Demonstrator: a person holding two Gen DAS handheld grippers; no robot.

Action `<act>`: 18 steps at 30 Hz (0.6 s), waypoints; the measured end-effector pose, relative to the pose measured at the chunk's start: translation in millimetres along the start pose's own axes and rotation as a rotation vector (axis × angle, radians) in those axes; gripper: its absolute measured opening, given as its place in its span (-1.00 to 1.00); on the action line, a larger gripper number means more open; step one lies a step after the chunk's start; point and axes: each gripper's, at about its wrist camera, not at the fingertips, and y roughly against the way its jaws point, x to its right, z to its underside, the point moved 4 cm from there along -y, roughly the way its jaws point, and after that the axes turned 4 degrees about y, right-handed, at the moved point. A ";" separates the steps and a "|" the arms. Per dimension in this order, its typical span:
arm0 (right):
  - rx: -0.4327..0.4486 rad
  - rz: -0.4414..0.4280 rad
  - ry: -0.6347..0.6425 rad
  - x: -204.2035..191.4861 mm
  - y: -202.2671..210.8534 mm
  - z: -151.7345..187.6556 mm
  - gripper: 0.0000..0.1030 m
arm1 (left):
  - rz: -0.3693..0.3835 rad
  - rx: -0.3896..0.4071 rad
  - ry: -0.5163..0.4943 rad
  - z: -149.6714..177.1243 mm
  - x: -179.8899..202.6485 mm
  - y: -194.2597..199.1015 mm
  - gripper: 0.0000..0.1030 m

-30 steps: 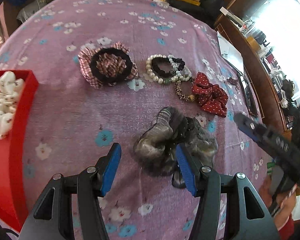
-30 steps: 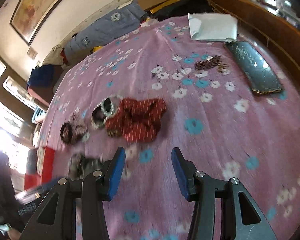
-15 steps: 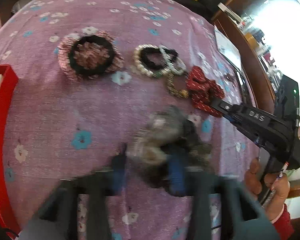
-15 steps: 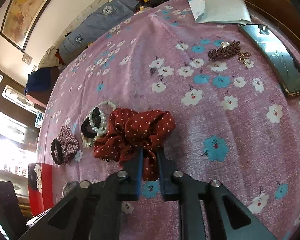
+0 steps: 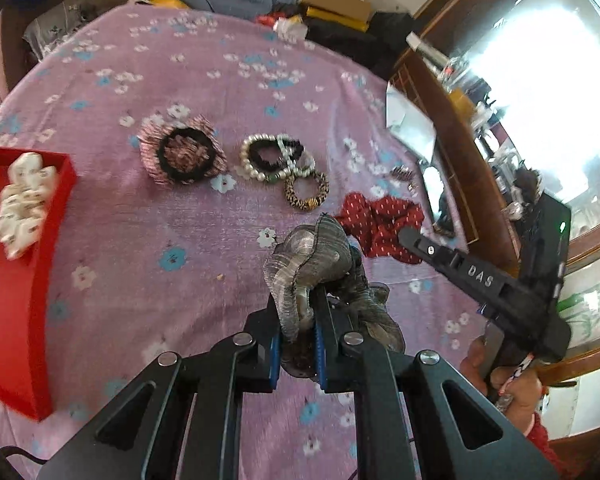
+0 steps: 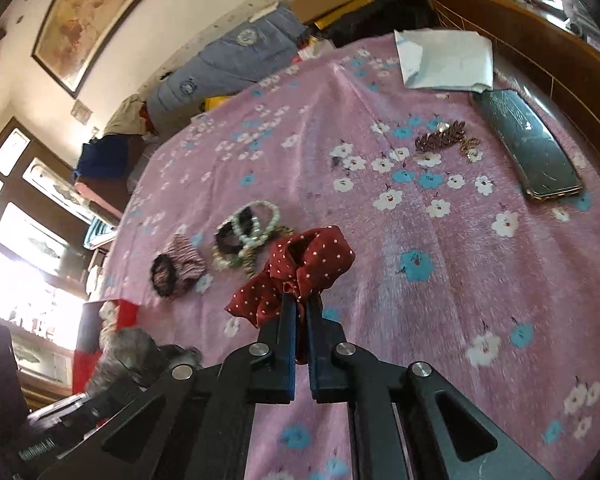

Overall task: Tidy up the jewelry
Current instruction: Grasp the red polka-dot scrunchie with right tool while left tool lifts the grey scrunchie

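- Grips have just formed on both sides: a second ago both pairs of jaws stood wide over the bedspread [image 5: 204,240]; now each is nipped on fabric.
- Left gripper [image 5: 298,344] is clamped on the grey scrunchie [image 5: 308,256], which a second ago lay flat and now rides clear of the bedspread, its ruffle standing above the fingertips.
- Right gripper [image 6: 299,344] is pinched on the red scrunchie [image 6: 300,268], whose near part is raised while its far folds seem to trail on the cloth; I cannot tell for sure.
- Bracelets [image 5: 284,164] and the plaid scrunchie [image 5: 182,154] lie untouched toward the middle of the bedspread.
- Red box [image 5: 40,216] sits at the left edge with a white scrunchie [image 5: 22,200] inside.
- Judgement: two items are secured at once, so the next move is likely the carry to the box, the left load being nearer.
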 end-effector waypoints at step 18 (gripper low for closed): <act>-0.043 -0.167 0.191 -126.2 25.8 58.9 -0.89 | -0.349 0.177 0.212 43.6 -188.5 141.4 -0.76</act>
